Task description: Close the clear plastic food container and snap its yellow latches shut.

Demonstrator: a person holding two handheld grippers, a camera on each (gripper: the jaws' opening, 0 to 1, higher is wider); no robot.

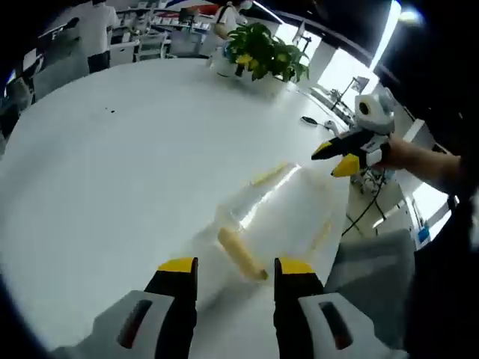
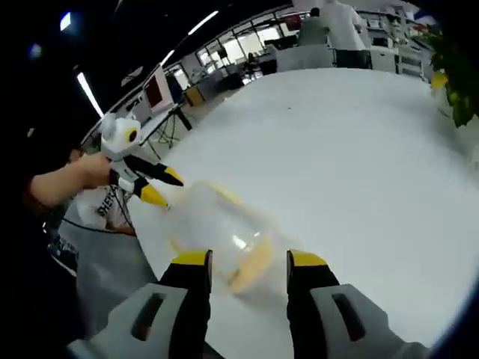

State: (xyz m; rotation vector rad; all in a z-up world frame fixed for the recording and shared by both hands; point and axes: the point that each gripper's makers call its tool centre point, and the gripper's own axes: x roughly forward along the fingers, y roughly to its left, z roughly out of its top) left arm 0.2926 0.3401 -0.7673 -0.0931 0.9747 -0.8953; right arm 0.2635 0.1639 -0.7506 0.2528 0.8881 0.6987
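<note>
A clear plastic food container (image 1: pixel 273 213) sits near the edge of a large white worktop (image 1: pixel 127 149), with a hand-held gripper on either side of it. In the left gripper view, the left hand-held gripper (image 1: pixel 236 268) hangs just short of the container with its yellow-tipped jaws apart and nothing between them; a yellow latch (image 1: pixel 242 254) lies on the near side of the box, just ahead of the tips. A second yellow latch (image 1: pixel 269 174) shows along the far side. Beyond the container, the right hand-held gripper (image 1: pixel 338 158) comes in from the worktop's edge, held in a person's hand (image 1: pixel 408 155), its two yellow tips slightly spread and pointing toward the box without touching it.

In the right gripper view, the right hand-held gripper (image 2: pixel 249 260) likewise stands open and empty, its jaws framing the container (image 2: pixel 221 232), which is blurred; a yellow latch (image 2: pixel 253 268) shows on its near side. Across the box, the left hand-held gripper (image 2: pixel 159 187) is held by a hand (image 2: pixel 93 170) at the worktop's edge, its tips parted and close to the container's far wall; whether they touch it cannot be told.

A leafy potted plant (image 1: pixel 262 51) stands at the far edge of the worktop. People (image 1: pixel 96 30) stand among desks in the open office beyond, and dark cables (image 1: pixel 367 213) trail below the worktop's edge.
</note>
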